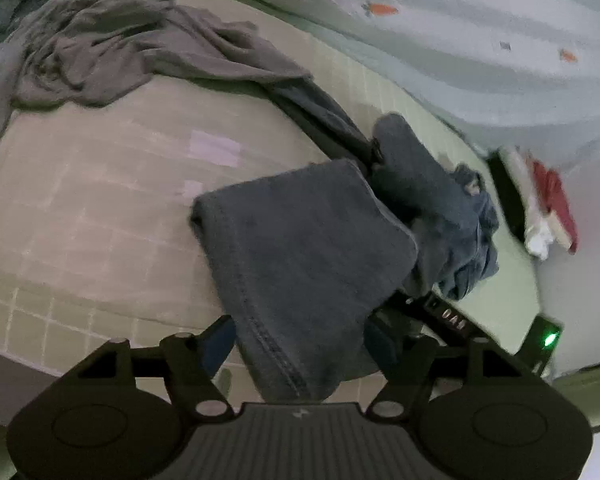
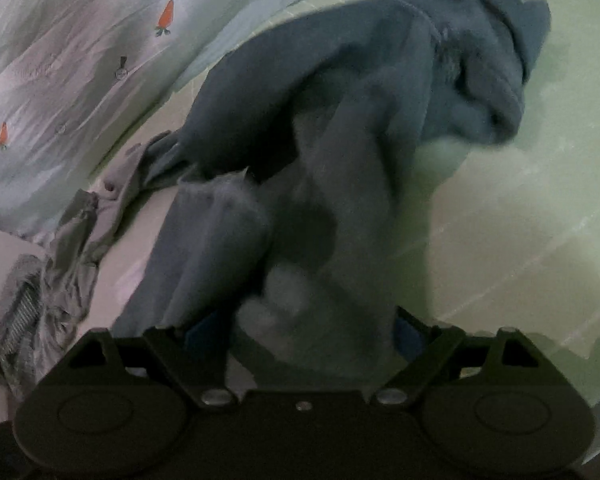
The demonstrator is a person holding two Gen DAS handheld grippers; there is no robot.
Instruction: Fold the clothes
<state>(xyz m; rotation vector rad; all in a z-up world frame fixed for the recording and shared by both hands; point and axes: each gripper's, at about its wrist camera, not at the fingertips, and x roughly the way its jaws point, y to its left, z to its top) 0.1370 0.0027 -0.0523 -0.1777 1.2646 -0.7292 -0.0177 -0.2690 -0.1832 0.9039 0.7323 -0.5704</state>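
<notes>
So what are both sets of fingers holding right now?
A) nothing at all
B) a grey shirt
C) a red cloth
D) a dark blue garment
D: the dark blue garment runs down between the left fingers, and in the right view the same cloth passes between the right fingers; the grey shirt lies apart on the bed.

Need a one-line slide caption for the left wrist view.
Left claw gripping dark blue jeans over checked bedsheet, grey garment behind.
</notes>
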